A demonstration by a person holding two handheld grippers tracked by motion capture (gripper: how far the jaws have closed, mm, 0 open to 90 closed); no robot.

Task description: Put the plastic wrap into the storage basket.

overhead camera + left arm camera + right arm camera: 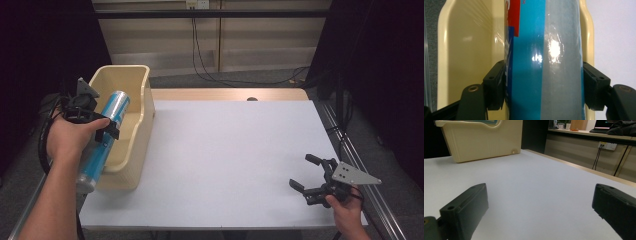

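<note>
A tall blue and silver can [106, 134] with a red patch on its label [544, 60] lies tilted over the near end of a cream plastic bin [131, 95]. My left gripper [102, 127] is shut on the can's middle, one black pad on each side [496, 85]. The can's lower end sticks out past the bin's near wall. My right gripper [305, 172] stands open low over the white table [230, 155] at the near right, with nothing between its jaws [541, 207].
The cream bin [481, 140] stands along the table's left edge. A wooden strip [230, 94] runs along the far edge. Cables [210, 70] hang down the wall behind. Metal rails [350, 150] flank the right side.
</note>
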